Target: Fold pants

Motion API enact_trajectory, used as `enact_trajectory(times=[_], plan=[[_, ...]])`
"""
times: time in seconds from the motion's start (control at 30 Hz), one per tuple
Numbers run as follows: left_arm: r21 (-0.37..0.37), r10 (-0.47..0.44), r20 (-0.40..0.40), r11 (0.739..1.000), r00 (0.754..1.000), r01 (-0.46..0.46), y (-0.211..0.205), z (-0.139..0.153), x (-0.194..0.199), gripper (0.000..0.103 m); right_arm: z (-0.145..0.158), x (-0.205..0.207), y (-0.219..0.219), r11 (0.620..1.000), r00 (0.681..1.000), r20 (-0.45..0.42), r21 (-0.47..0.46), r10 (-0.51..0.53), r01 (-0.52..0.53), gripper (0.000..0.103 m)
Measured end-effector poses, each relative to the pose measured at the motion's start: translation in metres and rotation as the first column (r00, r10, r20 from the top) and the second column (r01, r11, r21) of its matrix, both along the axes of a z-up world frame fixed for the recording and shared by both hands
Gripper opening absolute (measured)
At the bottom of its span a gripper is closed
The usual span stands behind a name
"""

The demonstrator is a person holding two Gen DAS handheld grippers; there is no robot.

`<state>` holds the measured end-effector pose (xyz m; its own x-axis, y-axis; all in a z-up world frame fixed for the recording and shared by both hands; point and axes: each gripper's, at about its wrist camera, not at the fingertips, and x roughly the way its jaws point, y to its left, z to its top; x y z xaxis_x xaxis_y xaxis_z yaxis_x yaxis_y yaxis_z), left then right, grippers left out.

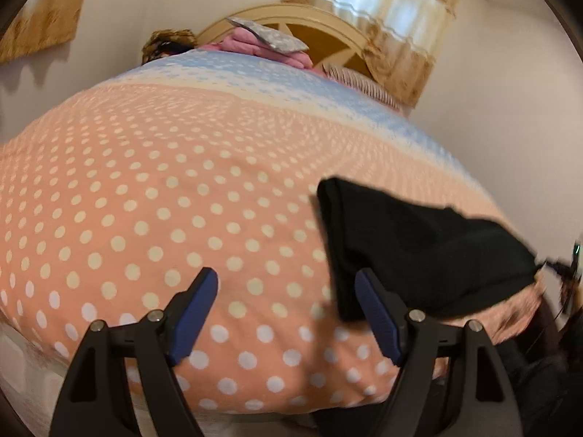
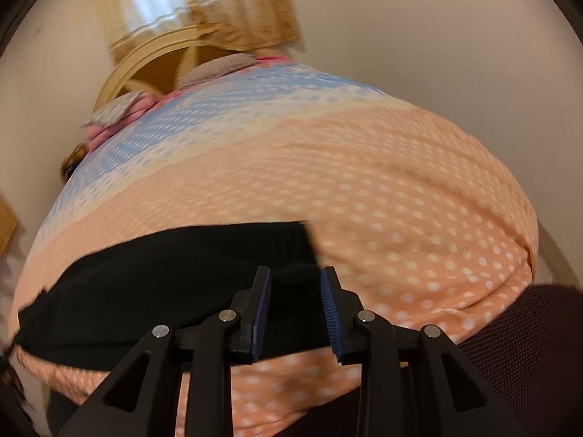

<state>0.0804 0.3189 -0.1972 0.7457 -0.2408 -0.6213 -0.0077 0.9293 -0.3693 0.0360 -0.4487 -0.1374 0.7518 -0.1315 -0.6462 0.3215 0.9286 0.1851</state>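
Both released: left gripper (image 1: 286, 296) wide, right gripper (image 2: 296, 293) partly open over black pants (image 2: 164, 284) on bed (image 1: 145, 200). Pinch both near-edge corners, at 6 o'clock, evenly.

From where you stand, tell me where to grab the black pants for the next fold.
Probably the short end of the black pants lying nearest the right gripper, coming from above and the near side. The pants lie flat on the dotted bedspread, so the fingers would pinch that edge.
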Motion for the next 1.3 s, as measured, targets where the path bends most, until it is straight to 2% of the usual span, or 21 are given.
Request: enact_trajectory(times=[0.07,0.17,0.27,0.3,0.4,0.47,0.53,0.57,0.63,0.7,0.83,0.93,0.97,1.0,1.07,1.2,1.3], plan=[[-0.059,0.014,0.007,0.998,1.0,-0.013,0.004,0.003,0.0,0.081,0.007,0.002,0.027,0.998,0.998,0.014,-0.044,0.056,-0.055,0.03],[-0.143,0.042,0.034,0.989,0.999,-0.036,0.007,0.008,-0.006,0.08,0.016,0.01,0.086,0.975,0.982,0.015,-0.127,0.187,-0.184,0.031],[-0.189,0.045,0.026,0.981,0.999,-0.039,0.003,0.008,-0.011,0.079,0.014,0.02,0.152,0.918,0.939,-0.016,-0.203,0.344,-0.34,0.031],[-0.197,0.037,0.023,0.98,0.999,-0.031,0.001,0.007,-0.011,0.079,0.009,0.025,0.181,0.887,0.91,-0.038,-0.211,0.413,-0.411,0.031],[-0.201,-0.008,0.012,0.979,1.0,0.011,-0.017,0.003,-0.012,0.078,-0.007,0.034,0.239,0.813,0.849,-0.097,-0.25,0.519,-0.525,0.031],[-0.184,-0.047,-0.005,0.982,0.999,0.045,-0.034,-0.001,-0.004,0.069,-0.024,0.04,0.286,0.737,0.789,-0.155,-0.287,0.595,-0.612,0.031],[-0.159,-0.059,-0.013,0.986,0.998,0.056,-0.043,-0.002,-0.001,0.062,-0.036,0.043,0.314,0.678,0.746,-0.193,-0.32,0.637,-0.662,0.031],[-0.128,-0.055,-0.026,0.99,0.998,0.051,-0.049,-0.004,0.003,0.056,-0.042,0.044,0.33,0.644,0.728,-0.213,-0.353,0.651,-0.679,0.031],[-0.104,-0.047,-0.037,0.994,0.998,0.043,-0.054,-0.004,0.006,0.051,-0.053,0.044,0.356,0.584,0.703,-0.247,-0.413,0.667,-0.699,0.031],[-0.063,-0.032,-0.04,0.998,0.999,0.029,-0.057,-0.003,0.01,0.043,-0.06,0.047,0.374,0.547,0.686,-0.257,-0.445,0.681,-0.709,0.031],[-0.056,-0.014,-0.059,0.998,0.998,0.01,-0.056,-0.006,0.017,0.041,-0.062,0.052,0.39,0.52,0.678,-0.246,-0.482,0.692,-0.705,0.031],[-0.056,-0.004,-0.051,0.998,0.999,0.001,-0.053,-0.008,0.02,0.04,-0.067,0.06,0.396,0.505,0.688,-0.269,-0.512,0.674,-0.695,0.031],[-0.05,-0.002,-0.049,0.999,0.999,0.0,-0.053,-0.008,0.022,0.04,-0.067,0.064,0.395,0.5,0.686,-0.279,-0.512,0.672,-0.698,0.024],[-0.048,-0.001,-0.047,0.999,0.999,-0.001,-0.053,-0.008,0.023,0.04,-0.067,0.064,0.394,0.499,0.679,-0.279,-0.503,0.68,-0.706,0.013],[-0.057,0.004,-0.045,0.998,0.999,-0.007,-0.052,-0.009,0.025,0.04,-0.065,0.062,0.392,0.516,0.681,-0.266,-0.485,0.682,-0.706,0.003],[-0.056,0.005,-0.041,0.998,0.999,-0.008,-0.053,-0.01,0.025,0.04,-0.051,0.048,0.388,0.539,0.686,-0.232,-0.467,0.69,-0.701,0.002],[-0.061,0.006,-0.041,0.998,0.999,-0.008,-0.054,-0.01,0.025,0.04,-0.048,0.034,0.39,0.526,0.676,-0.24,-0.47,0.697,-0.709,0.002]])
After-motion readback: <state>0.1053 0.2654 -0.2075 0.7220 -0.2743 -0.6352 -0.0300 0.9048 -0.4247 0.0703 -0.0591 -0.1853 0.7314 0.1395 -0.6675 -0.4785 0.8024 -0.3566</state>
